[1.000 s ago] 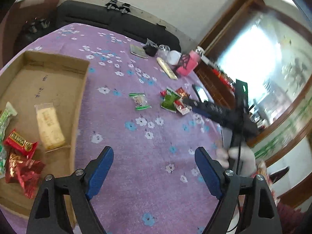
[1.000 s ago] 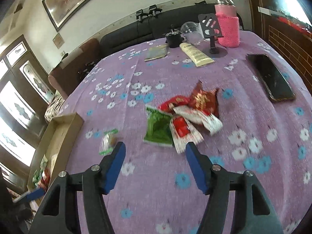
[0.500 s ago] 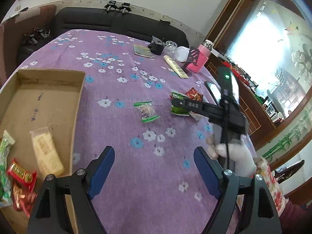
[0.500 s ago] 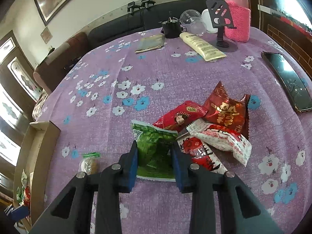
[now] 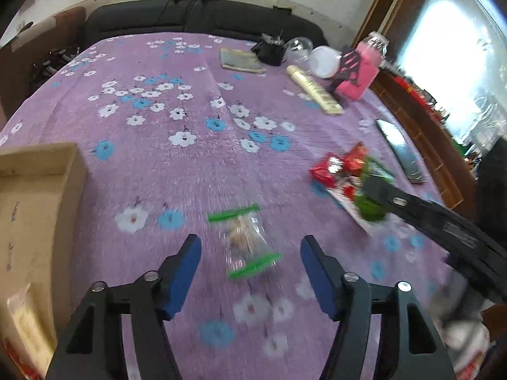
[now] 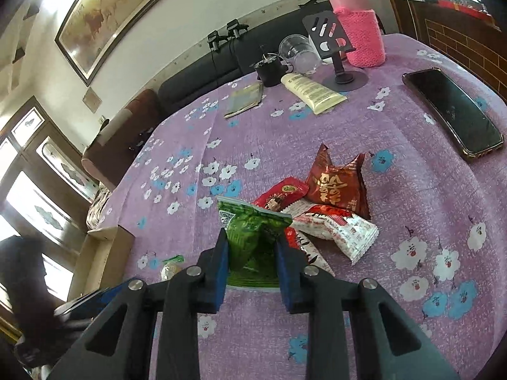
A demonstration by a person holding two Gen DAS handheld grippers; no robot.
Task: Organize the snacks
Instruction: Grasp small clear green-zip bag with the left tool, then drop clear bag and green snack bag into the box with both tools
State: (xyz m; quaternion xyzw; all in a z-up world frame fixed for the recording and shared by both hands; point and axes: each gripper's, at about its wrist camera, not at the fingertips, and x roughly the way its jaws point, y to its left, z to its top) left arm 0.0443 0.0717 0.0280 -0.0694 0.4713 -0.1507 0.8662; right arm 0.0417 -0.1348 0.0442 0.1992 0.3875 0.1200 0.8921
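My right gripper (image 6: 252, 247) is shut on a green snack packet (image 6: 253, 237) and holds it raised off the purple flowered tablecloth; it shows in the left wrist view (image 5: 369, 204) too. Red and white snack packets (image 6: 329, 202) lie in a small pile just beyond it. My left gripper (image 5: 250, 253) is open, with a clear packet with green ends (image 5: 245, 243) lying on the cloth between its fingers. A cardboard box (image 5: 35, 221) stands at the left, with a pale bar (image 5: 23, 319) in it.
A black phone (image 6: 453, 114) lies at the right. At the table's far side are a pink-sleeved bottle (image 6: 358, 28), a phone stand (image 6: 336, 53), a cream tube (image 6: 312, 91), a plastic cup (image 6: 299, 52) and a flat booklet (image 6: 244, 99). A dark sofa is behind.
My right gripper closed on the green packet and lifted it. My left gripper moved forward and down to the clear green-ended packet, staying open.
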